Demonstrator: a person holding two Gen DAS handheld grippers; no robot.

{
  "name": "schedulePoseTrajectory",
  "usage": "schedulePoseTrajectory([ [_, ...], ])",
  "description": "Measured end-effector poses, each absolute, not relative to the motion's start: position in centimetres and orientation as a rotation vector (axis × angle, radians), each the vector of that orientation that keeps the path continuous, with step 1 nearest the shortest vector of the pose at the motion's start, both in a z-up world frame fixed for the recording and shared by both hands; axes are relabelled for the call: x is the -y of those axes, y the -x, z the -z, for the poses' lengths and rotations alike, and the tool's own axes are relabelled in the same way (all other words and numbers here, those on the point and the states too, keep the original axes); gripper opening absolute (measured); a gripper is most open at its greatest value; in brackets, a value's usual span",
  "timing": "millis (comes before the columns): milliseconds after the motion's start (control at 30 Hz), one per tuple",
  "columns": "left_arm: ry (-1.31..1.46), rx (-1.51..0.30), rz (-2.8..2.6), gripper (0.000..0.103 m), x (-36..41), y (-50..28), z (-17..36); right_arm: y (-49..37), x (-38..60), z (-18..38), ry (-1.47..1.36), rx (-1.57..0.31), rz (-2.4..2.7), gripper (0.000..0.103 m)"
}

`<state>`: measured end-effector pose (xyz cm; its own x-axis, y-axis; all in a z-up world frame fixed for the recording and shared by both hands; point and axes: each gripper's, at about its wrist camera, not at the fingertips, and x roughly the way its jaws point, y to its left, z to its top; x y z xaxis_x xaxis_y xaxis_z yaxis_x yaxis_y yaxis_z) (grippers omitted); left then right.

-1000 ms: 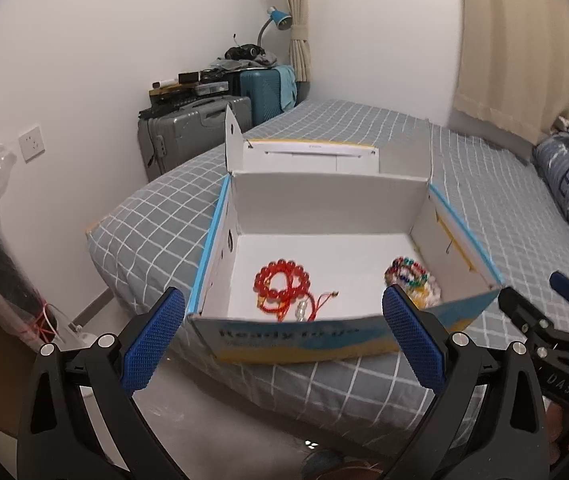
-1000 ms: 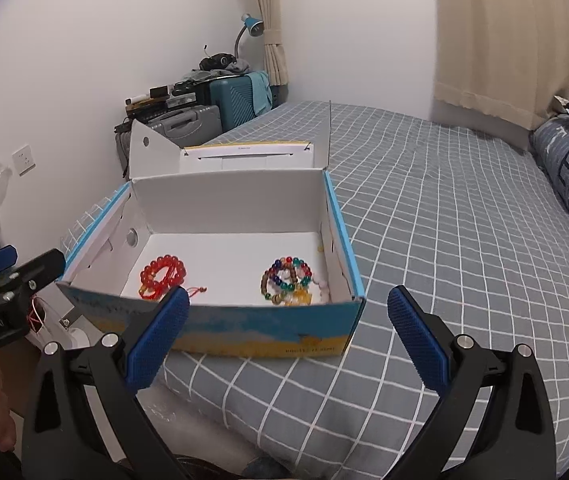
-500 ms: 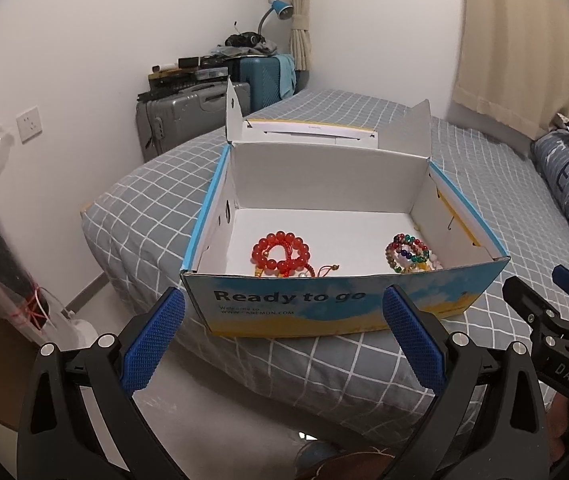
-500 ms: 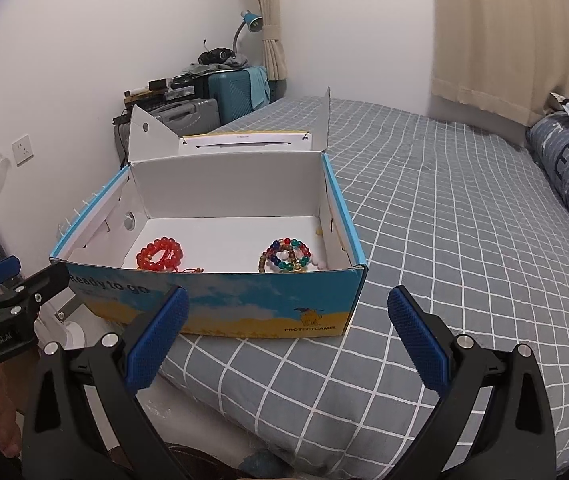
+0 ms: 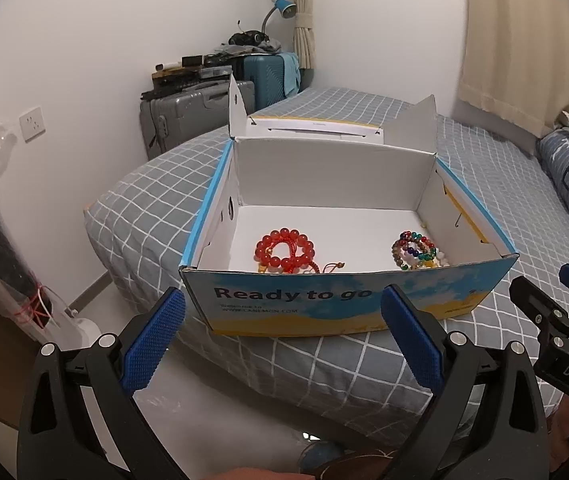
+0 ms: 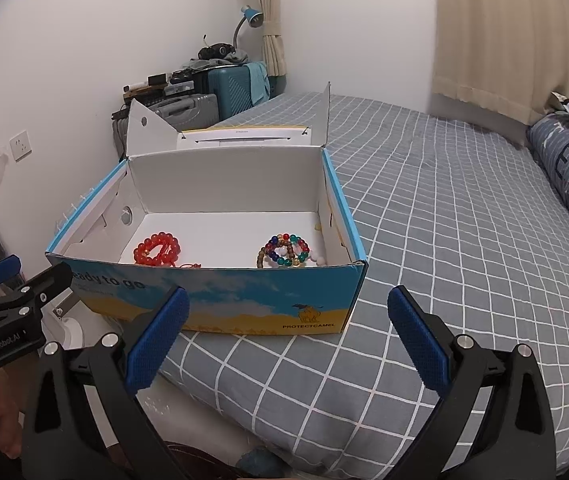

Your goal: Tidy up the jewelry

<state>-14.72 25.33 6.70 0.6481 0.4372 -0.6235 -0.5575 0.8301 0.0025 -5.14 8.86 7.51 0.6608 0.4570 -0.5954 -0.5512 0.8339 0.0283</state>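
An open blue and yellow cardboard box (image 5: 324, 304) (image 6: 244, 300) stands on the bed near its foot edge. Inside lie a red bead bracelet (image 5: 284, 250) (image 6: 157, 249) on the left and a multicoloured bead bracelet (image 5: 414, 250) (image 6: 284, 251) on the right. My left gripper (image 5: 282, 338) is open and empty, held back in front of the box. My right gripper (image 6: 286, 340) is open and empty, in front of the box's right corner. Each gripper shows at the edge of the other's view, the right one (image 5: 556, 320) and the left one (image 6: 12, 292).
The bed has a grey checked sheet (image 6: 444, 240) and a blue pillow (image 6: 568, 176) at the right. Suitcases (image 5: 196, 116) with clutter and a blue lamp (image 5: 282, 6) stand against the far wall. A floor strip (image 5: 204, 400) lies below the grippers. A wall socket (image 5: 32, 124) is on the left.
Both grippers have drawn back and lowered, so the box's printed front now shows fully and the bracelets sit lower behind its front wall. Both stay open.
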Motion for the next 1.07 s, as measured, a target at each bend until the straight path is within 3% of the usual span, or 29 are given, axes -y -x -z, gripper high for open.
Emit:
schedulePoseTrajectory([
  [1067,0.202,-0.676,-0.566,0.097,-24.73,14.49,-6.39,4.85,-9.04,-7.01,0.159,-0.637,-0.565,0.095],
])
